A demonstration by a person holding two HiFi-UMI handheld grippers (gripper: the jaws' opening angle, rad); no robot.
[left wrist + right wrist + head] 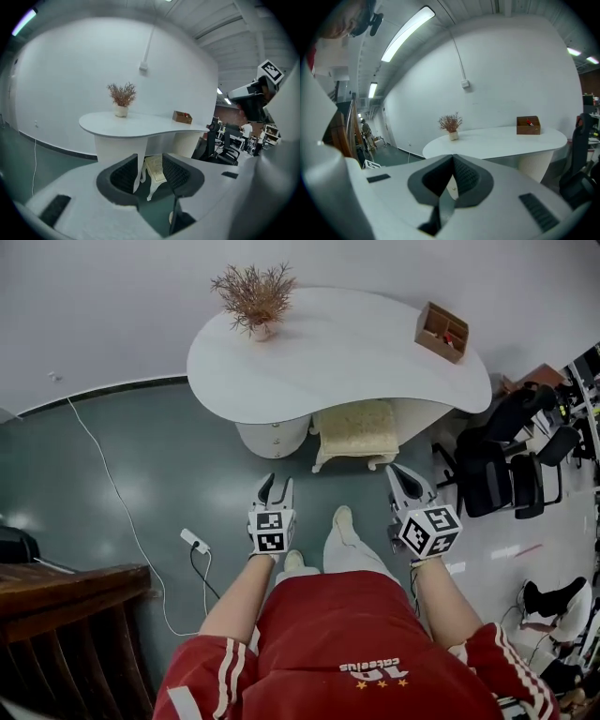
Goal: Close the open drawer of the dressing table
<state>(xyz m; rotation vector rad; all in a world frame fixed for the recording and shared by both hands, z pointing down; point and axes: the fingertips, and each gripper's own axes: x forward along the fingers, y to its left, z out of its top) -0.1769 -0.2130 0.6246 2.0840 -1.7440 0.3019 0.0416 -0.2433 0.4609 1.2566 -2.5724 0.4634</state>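
Note:
The white dressing table (pixel 347 352) with its curved top stands against the wall ahead. A rounded drawer pedestal (pixel 272 437) with small knobs sits under its left part; from here I cannot make out which drawer stands open. Both grippers are held up in the air, well short of the table. My left gripper (pixel 276 491) points at the pedestal, open and empty. In the left gripper view the left gripper (pixel 150 161) frames the stool (pixel 154 171) and the pedestal (pixel 117 145) between its jaws. My right gripper (pixel 410 482) (pixel 453 161) is further right, its tips together, holding nothing.
A cream stool (pixel 354 430) is tucked under the table. A dried plant (pixel 255 298) and a wooden box (pixel 442 331) stand on top. Black office chairs (pixel 506 456) are at the right. A power strip (pixel 195 540) with a cable lies on the floor at the left, near a wooden railing (pixel 66 615).

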